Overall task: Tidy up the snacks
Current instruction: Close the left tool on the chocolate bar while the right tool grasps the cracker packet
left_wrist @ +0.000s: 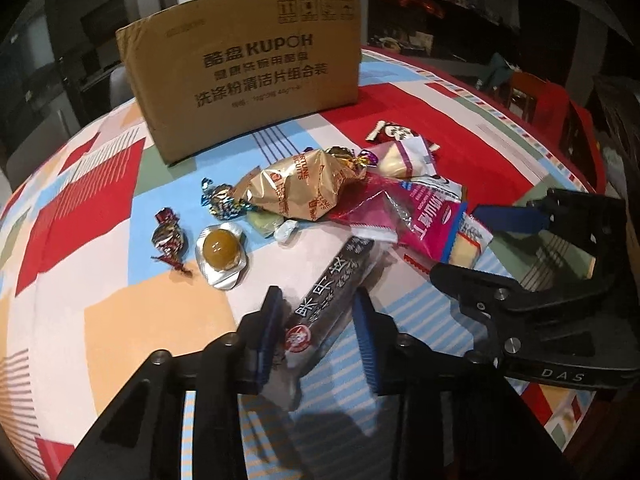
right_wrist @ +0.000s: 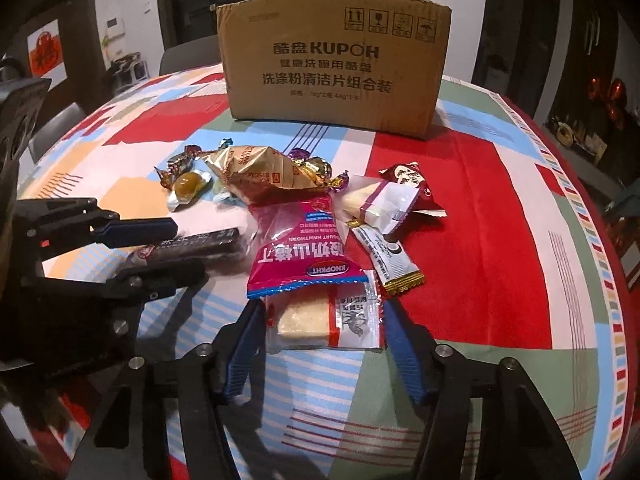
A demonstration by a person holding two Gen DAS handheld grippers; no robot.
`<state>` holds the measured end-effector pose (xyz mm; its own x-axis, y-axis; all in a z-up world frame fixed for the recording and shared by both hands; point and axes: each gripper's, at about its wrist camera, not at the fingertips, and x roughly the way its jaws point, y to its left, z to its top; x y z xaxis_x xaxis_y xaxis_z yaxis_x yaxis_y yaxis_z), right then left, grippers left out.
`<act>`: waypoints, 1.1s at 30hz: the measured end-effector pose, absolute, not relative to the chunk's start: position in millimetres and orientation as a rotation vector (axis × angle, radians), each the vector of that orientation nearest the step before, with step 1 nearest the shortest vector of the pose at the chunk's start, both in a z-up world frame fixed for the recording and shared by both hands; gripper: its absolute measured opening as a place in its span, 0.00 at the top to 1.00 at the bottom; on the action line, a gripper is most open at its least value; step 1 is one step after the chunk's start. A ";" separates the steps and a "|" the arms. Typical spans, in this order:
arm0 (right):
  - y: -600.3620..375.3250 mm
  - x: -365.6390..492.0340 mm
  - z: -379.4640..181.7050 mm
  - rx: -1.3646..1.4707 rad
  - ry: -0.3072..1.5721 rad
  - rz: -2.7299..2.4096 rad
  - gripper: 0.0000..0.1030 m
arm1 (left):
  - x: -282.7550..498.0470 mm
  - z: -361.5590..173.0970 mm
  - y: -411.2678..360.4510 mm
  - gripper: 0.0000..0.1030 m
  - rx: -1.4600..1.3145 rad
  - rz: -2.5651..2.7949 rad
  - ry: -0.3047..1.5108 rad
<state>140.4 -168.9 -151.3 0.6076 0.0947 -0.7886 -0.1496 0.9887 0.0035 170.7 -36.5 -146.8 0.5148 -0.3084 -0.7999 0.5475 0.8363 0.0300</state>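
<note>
A pile of wrapped snacks lies on the patchwork tablecloth in front of a cardboard box (left_wrist: 244, 76), also seen in the right wrist view (right_wrist: 336, 68). My left gripper (left_wrist: 318, 300) is open, its jaws on either side of a long black snack bar (left_wrist: 336, 280), which lies on the table and also shows in the right wrist view (right_wrist: 192, 248). My right gripper (right_wrist: 324, 312) is open around a clear-wrapped pale cake (right_wrist: 324, 320) lying on the table. A pink hawthorn packet (right_wrist: 304, 248) lies just beyond it.
A gold biscuit pack (left_wrist: 296, 188), foil candies (left_wrist: 170, 236), a jelly cup (left_wrist: 222, 254), a white-wrapped cake (right_wrist: 380, 200), a red-brown packet (right_wrist: 416, 188) and a coffee stick (right_wrist: 388, 260) lie around. The table's edge curves away at the right.
</note>
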 end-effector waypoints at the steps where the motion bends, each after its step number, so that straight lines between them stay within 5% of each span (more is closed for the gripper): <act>1: -169.4 139.9 -151.1 -0.063 0.905 0.141 0.43 | 170.5 -146.5 -35.6 0.72 0.282 -0.518 0.896; 13: -176.9 122.9 -139.8 0.010 0.872 0.192 0.62 | 147.5 -136.3 -27.3 0.81 0.128 -0.456 0.931; 15: -175.4 120.5 -139.1 0.005 0.878 0.206 0.92 | 141.7 -132.3 -27.8 0.82 0.127 -0.448 0.920; 20: -180.3 113.7 -135.5 0.057 0.881 0.240 0.91 | 132.2 -123.9 -29.4 0.82 0.136 -0.441 0.895; 22: -181.1 109.3 -130.6 0.054 0.852 0.232 0.73 | 129.5 -121.8 -30.2 0.82 0.128 -0.445 0.887; 23: -180.9 107.9 -129.7 0.049 0.841 0.227 0.52 | 128.8 -121.2 -31.2 0.82 0.125 -0.446 0.886; 24: -180.5 106.9 -129.7 0.040 0.831 0.214 0.41 | 128.0 -120.8 -31.8 0.82 0.121 -0.447 0.885; 28: -178.1 111.3 -134.9 0.012 0.841 0.204 0.41 | 126.4 -120.9 -33.0 0.82 0.117 -0.446 0.884; 33: -181.1 121.4 -143.9 0.002 0.866 0.171 0.28 | 128.4 -122.3 -31.2 0.82 0.112 -0.438 0.885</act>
